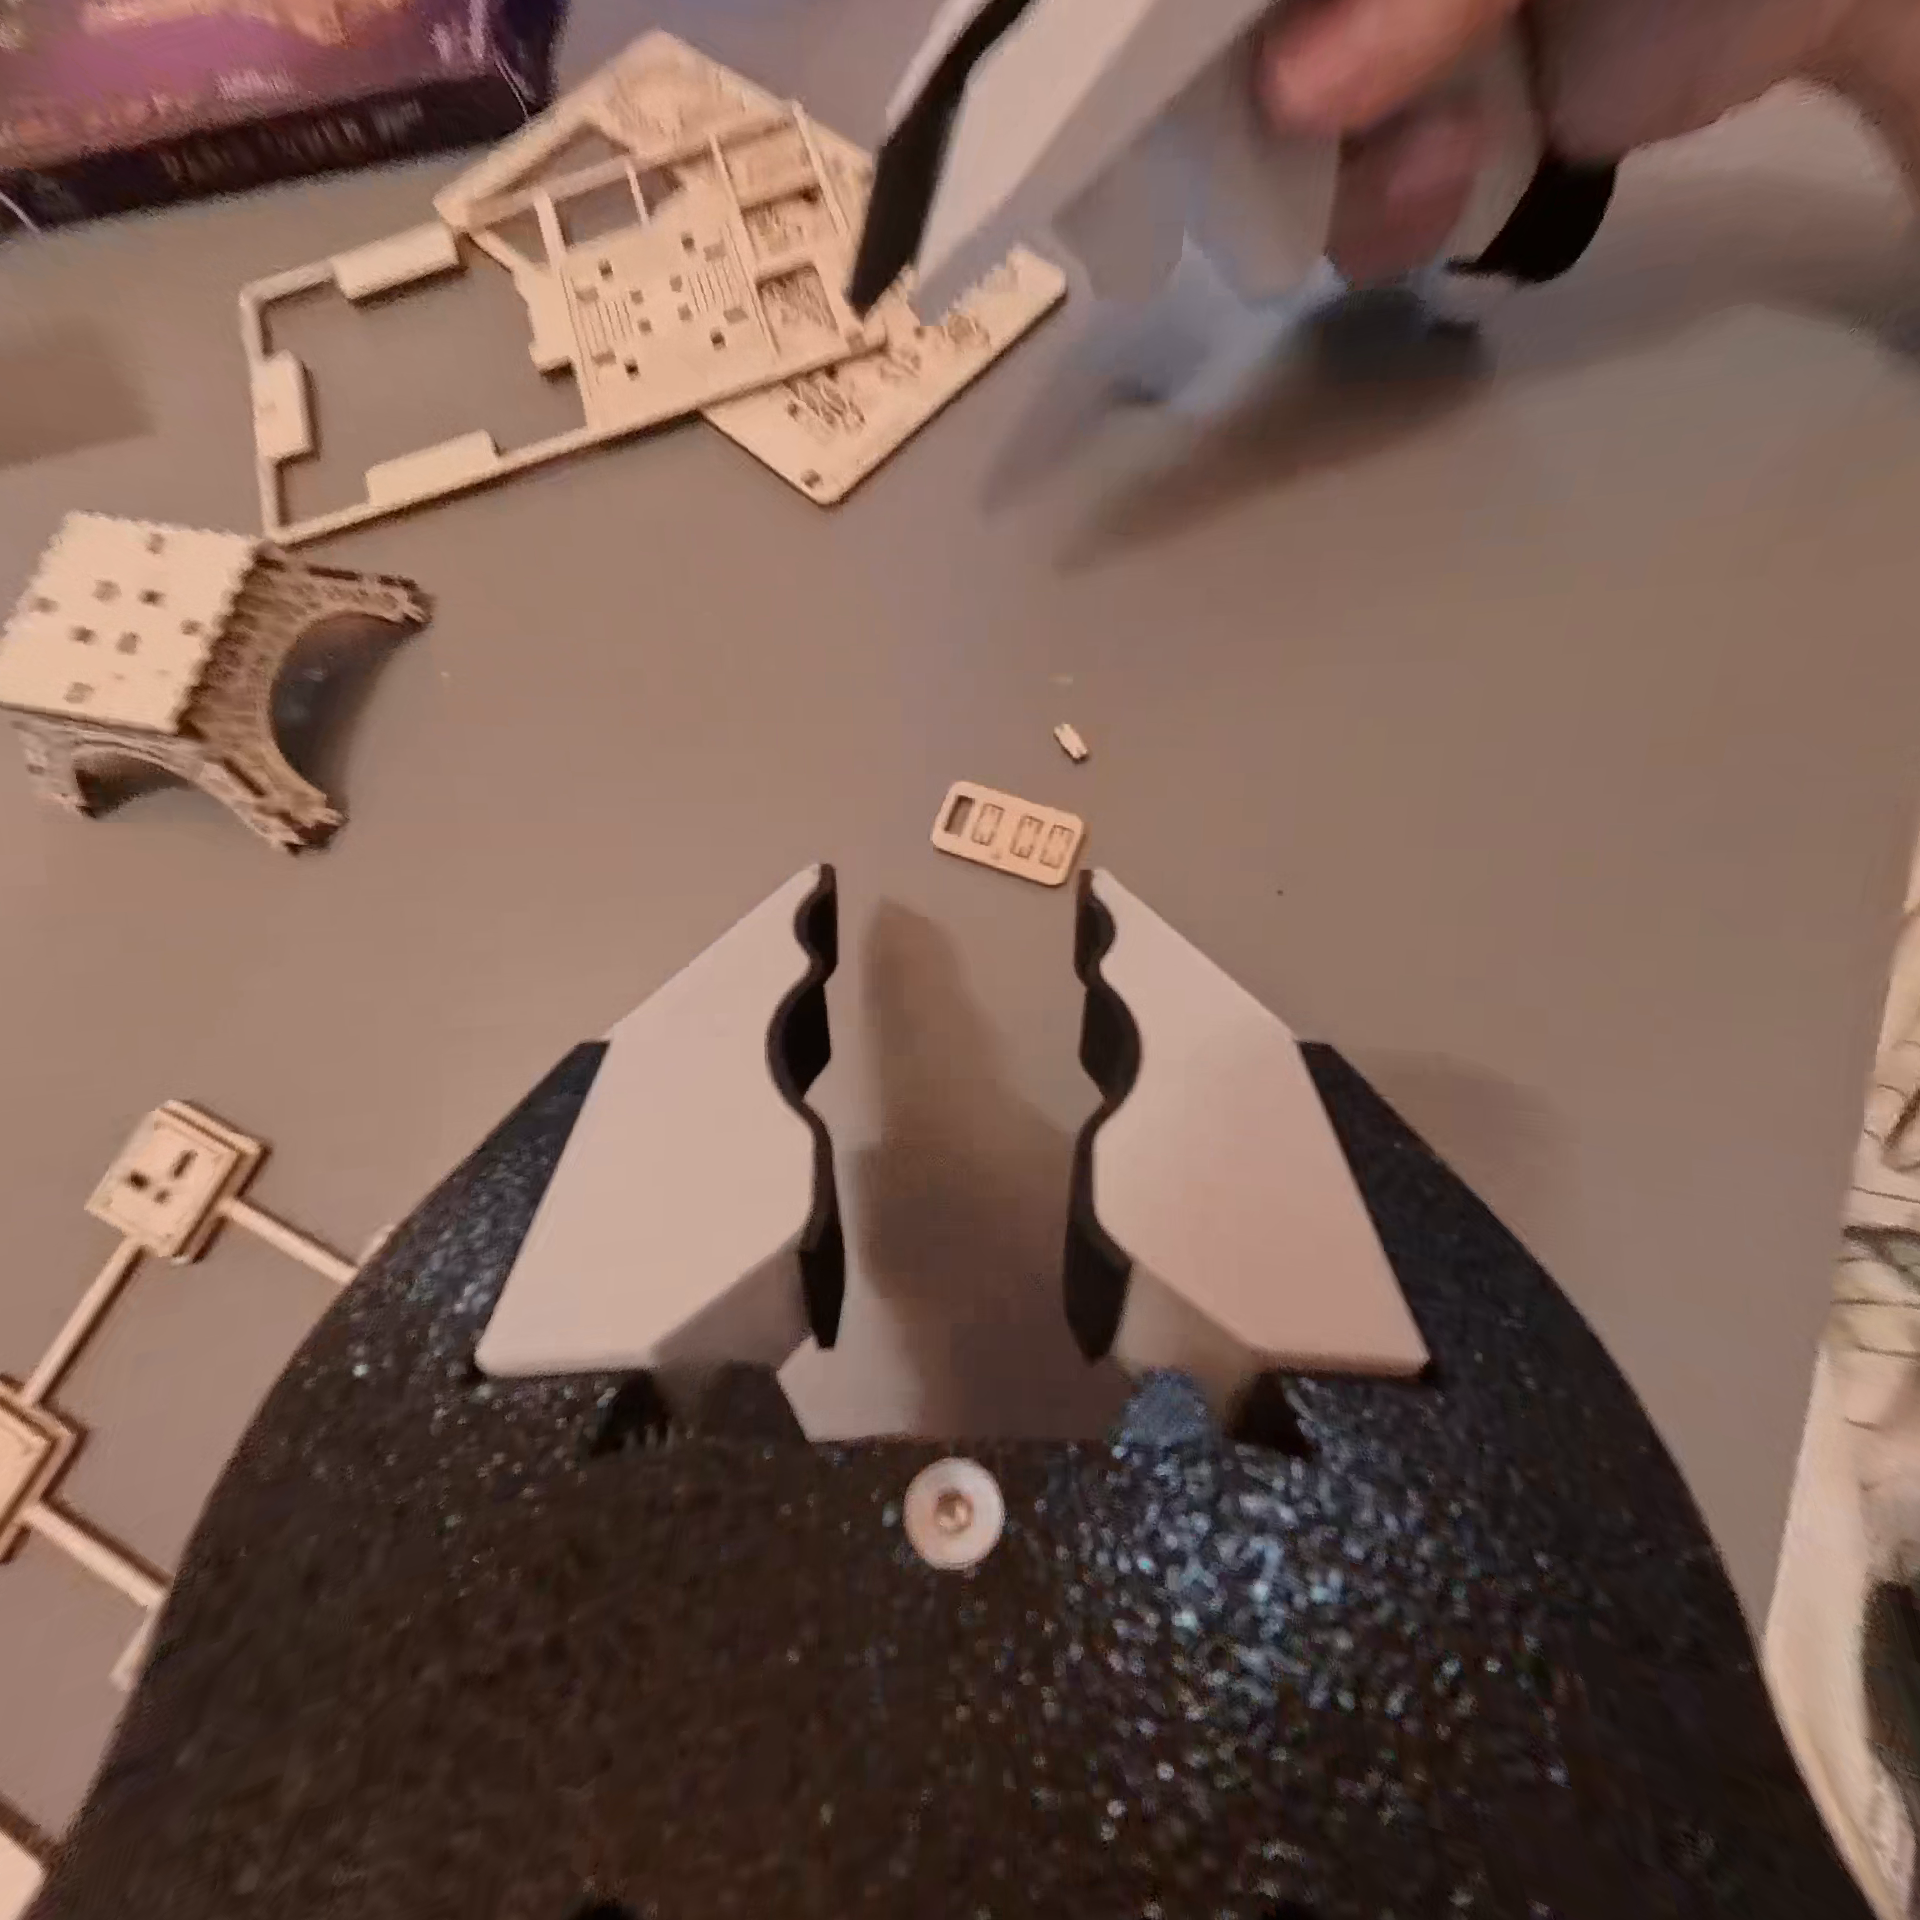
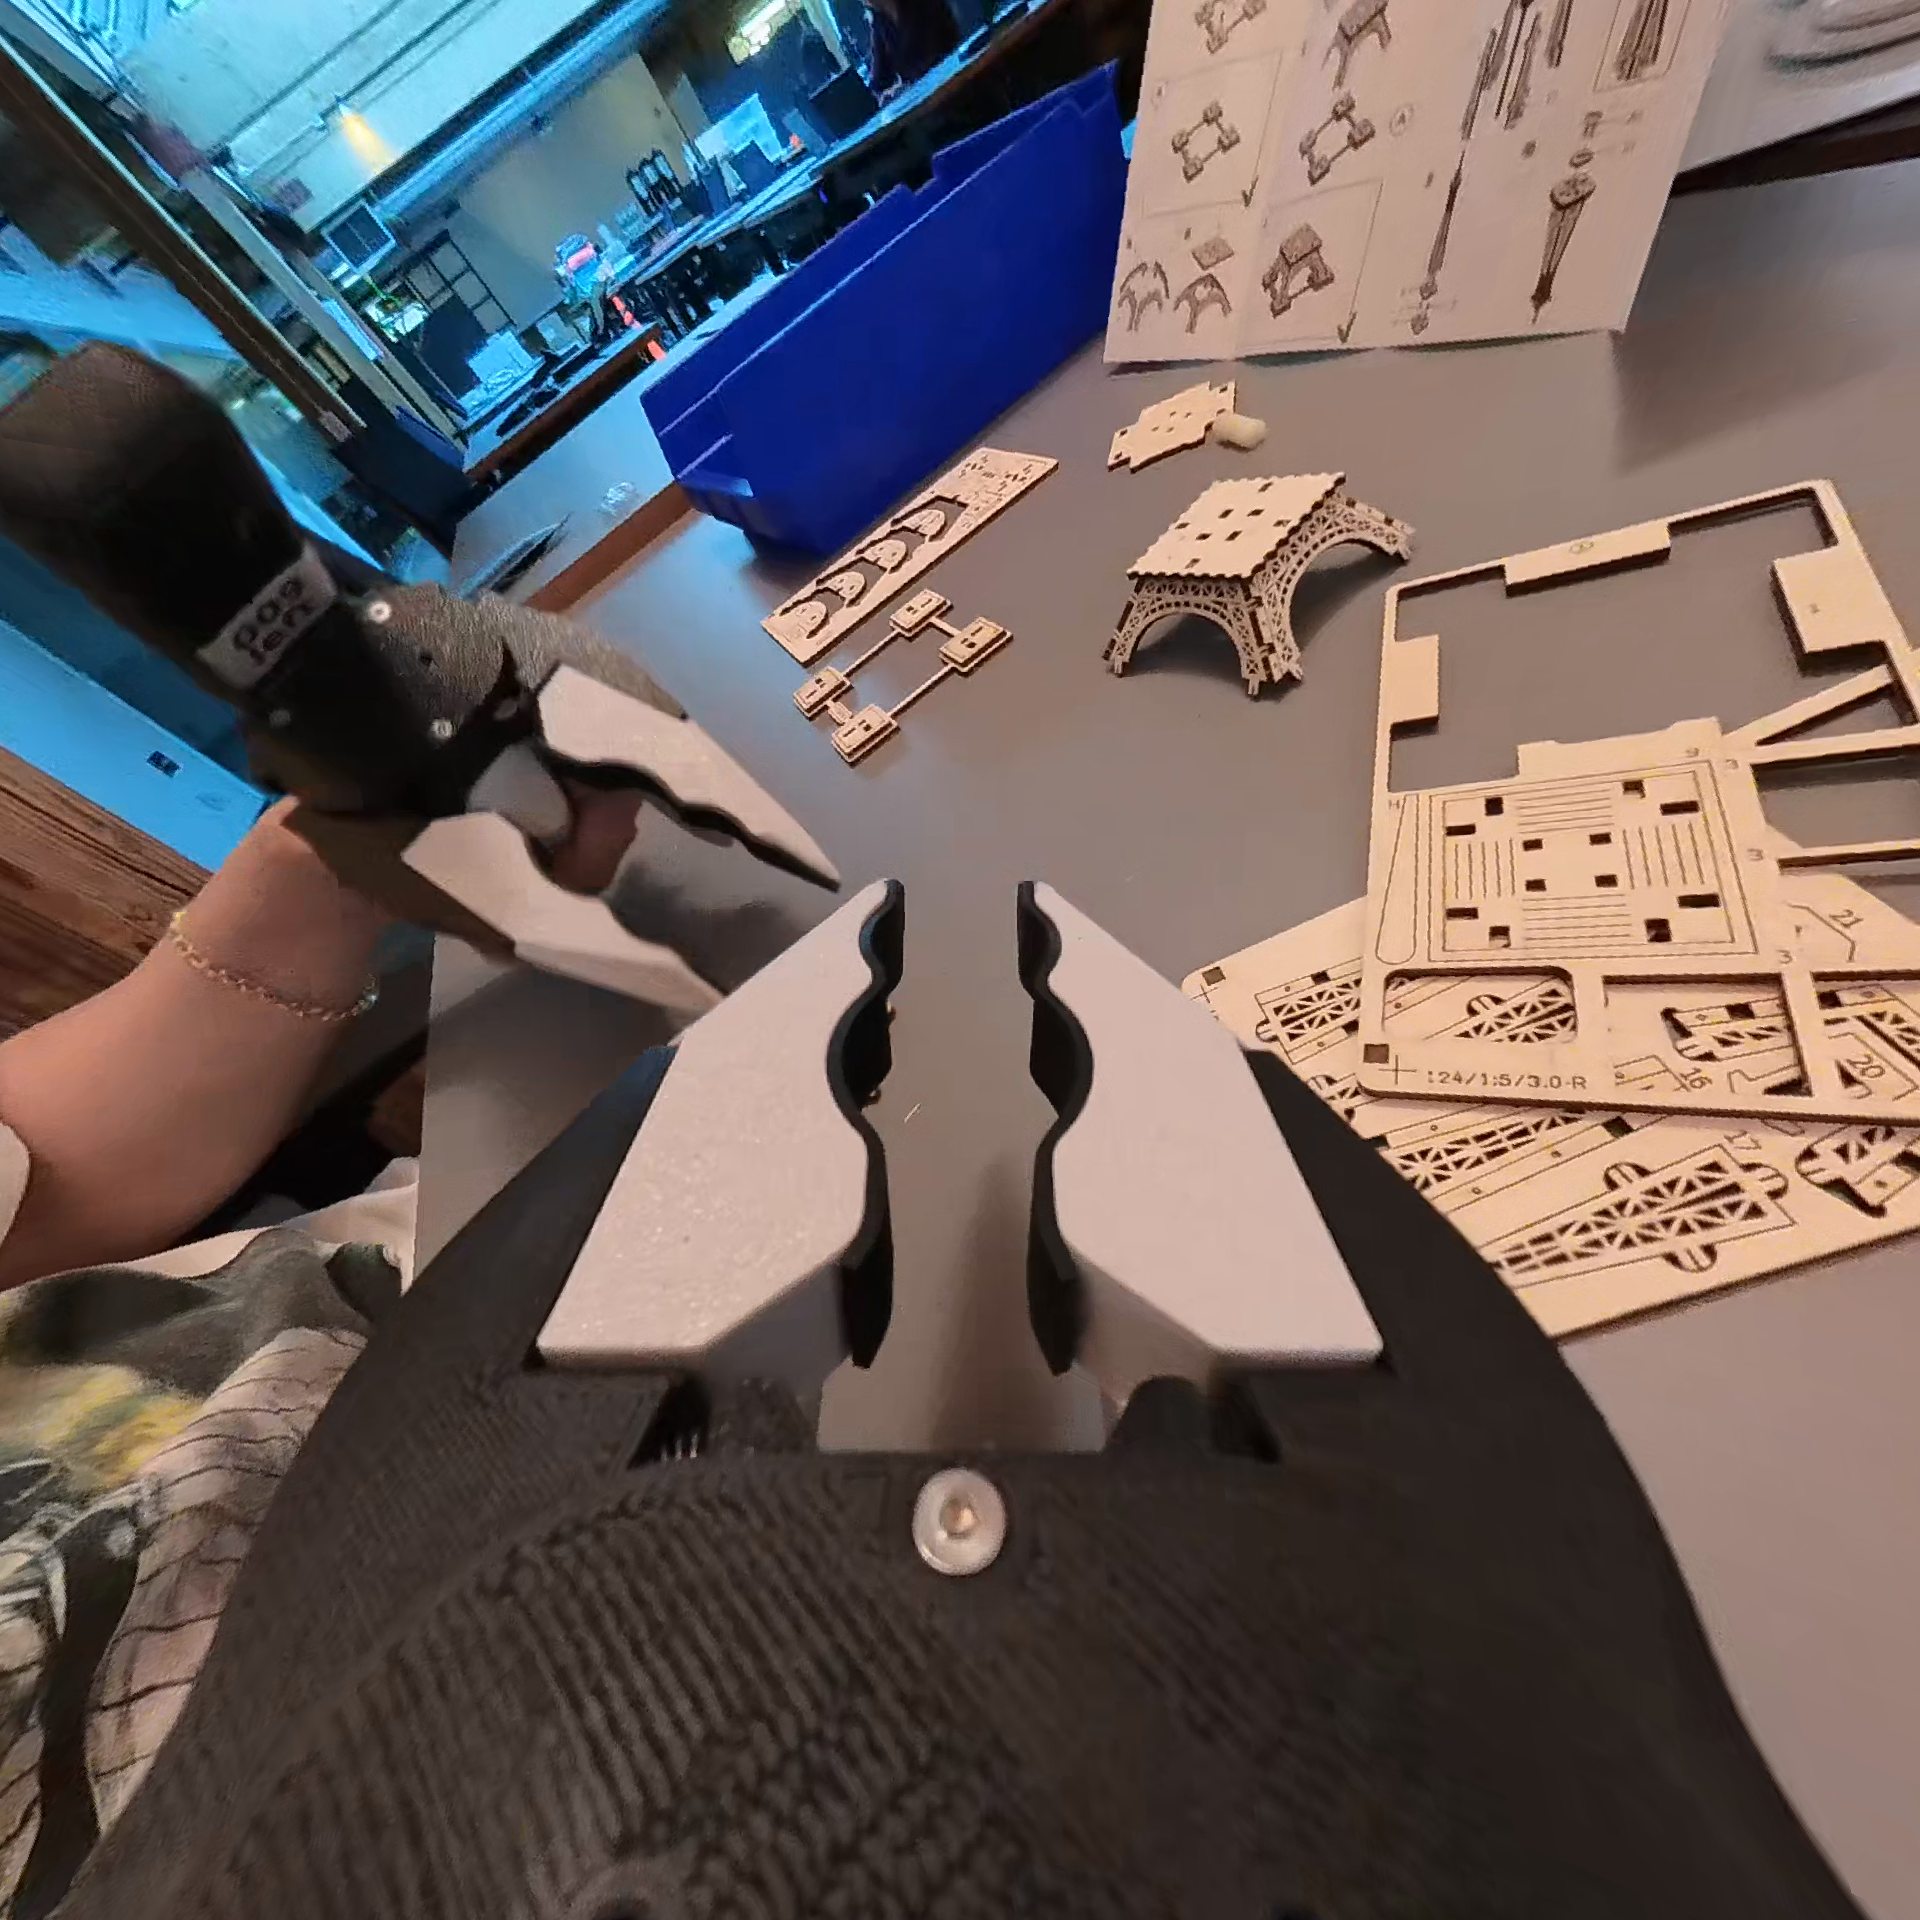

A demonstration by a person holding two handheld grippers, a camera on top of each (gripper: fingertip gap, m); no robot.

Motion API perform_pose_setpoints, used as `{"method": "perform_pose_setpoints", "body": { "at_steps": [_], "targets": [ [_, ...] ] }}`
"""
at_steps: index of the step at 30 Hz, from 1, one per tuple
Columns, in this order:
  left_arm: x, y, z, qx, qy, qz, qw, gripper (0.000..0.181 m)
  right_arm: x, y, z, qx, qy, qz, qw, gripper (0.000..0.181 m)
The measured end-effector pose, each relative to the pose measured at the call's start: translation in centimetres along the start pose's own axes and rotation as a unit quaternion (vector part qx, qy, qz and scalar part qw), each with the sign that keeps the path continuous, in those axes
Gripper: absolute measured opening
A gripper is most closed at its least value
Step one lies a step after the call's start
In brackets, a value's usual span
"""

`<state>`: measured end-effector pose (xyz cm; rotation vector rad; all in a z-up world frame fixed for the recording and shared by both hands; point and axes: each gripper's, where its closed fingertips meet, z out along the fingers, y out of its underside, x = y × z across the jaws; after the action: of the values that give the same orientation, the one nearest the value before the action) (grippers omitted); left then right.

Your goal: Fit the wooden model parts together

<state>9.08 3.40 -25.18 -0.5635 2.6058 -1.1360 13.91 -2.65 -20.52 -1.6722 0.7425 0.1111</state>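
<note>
My left gripper [image 1: 958,878] is open and empty, low over the grey table [image 1: 1351,779]. A small slotted wooden piece [image 1: 1006,847] lies flat just beyond its fingertips, with a tiny wooden chip [image 1: 1070,742] past it. The assembled arched tower base [image 1: 197,665] stands to the left and also shows in the right wrist view [image 2: 1257,582]. My right gripper [image 2: 958,894] is open and empty above bare table. It appears blurred at the top right of the left wrist view [image 1: 1164,291], over the stacked wooden part sheets [image 1: 644,301]. The left gripper [image 2: 777,945] shows at the left of the right wrist view.
Wooden part sheets [image 2: 1621,914] lie to the right. A frame of square pads [image 2: 904,675], an arch strip [image 2: 904,551] and a small plate [image 2: 1174,421] lie farther back. An instruction sheet [image 2: 1403,166] and a blue bin [image 2: 894,343] stand behind. A purple box [image 1: 260,83] is at the far left. My right fingertips sit around 10 cm from my left ones. The tiny wooden chip [image 1: 1070,742] sits 4 cm or so from the ends of my left fingers.
</note>
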Motion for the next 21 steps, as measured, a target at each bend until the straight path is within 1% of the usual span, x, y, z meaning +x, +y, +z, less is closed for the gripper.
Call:
{"method": "perform_pose_setpoints", "body": {
  "at_steps": [1, 2, 3, 4, 6, 8, 9, 11, 13, 15, 16, 19, 21],
  "targets": [
    [0.6, 0.3, 0.5, -0.016, 0.004, 0.003, 1.0, 0.047, 0.0, 0.0, 0.1, 0.0, -0.001, 0.001, 1.0, 0.02],
    [1.3, 0.4, 1.0, -0.023, 0.011, 0.021, 0.999, 0.047, -0.2, 0.1, 0.2, -0.002, -0.005, 0.002, 1.0, 0.019],
    [1.7, 0.5, 1.3, -0.023, 0.013, 0.049, 0.998, 0.048, -0.3, 0.2, 0.3, -0.005, -0.009, 0.003, 1.0, 0.019],
    [1.7, 0.1, 1.5, -0.01, 0.009, 0.064, 0.998, 0.048, -0.5, 0.4, 0.4, -0.009, -0.014, 0.001, 1.0, 0.019],
    [1.5, 0.0, 1.9, 0.004, 0.025, 0.048, 0.999, 0.042, -0.9, 0.6, 0.4, -0.016, -0.024, -0.006, 1.0, 0.019],
    [1.4, 0.2, 2.1, -0.001, 0.055, 0.009, 0.998, 0.027, -1.1, 0.9, 0.4, -0.027, -0.027, -0.012, 0.999, 0.019],
    [1.3, 0.2, 2.1, -0.002, 0.065, 0.006, 0.998, 0.027, -1.2, 1.1, 0.4, -0.034, -0.029, -0.013, 0.999, 0.019],
    [1.2, 0.2, 2.1, -0.002, 0.065, 0.026, 0.998, 0.027, -1.3, 1.5, 0.4, -0.048, -0.032, -0.01, 0.998, 0.021],
    [0.4, -0.2, 2.0, 0.0, 0.024, 0.072, 0.997, 0.027, -1.1, 1.8, 0.2, -0.056, -0.029, -0.001, 0.998, 0.025],
    [0.4, -1.7, 1.1, 0.031, -0.012, 0.142, 0.989, 0.027, -1.5, 2.0, 0.2, -0.058, -0.041, 0.004, 0.997, 0.031],
    [0.3, -2.8, 0.5, 0.049, -0.034, 0.164, 0.985, 0.027, -1.8, 2.1, 0.2, -0.06, -0.05, 0.007, 0.997, 0.033],
    [0.5, -6.1, -1.5, 0.102, -0.099, 0.239, 0.961, 0.027, -3.4, 1.8, 0.6, -0.044, -0.103, 0.025, 0.993, 0.035],
    [0.5, -7.4, -2.2, 0.115, -0.129, 0.263, 0.949, 0.027, -4.8, 1.4, 0.9, -0.03, -0.142, 0.033, 0.989, 0.036]
  ]
}}
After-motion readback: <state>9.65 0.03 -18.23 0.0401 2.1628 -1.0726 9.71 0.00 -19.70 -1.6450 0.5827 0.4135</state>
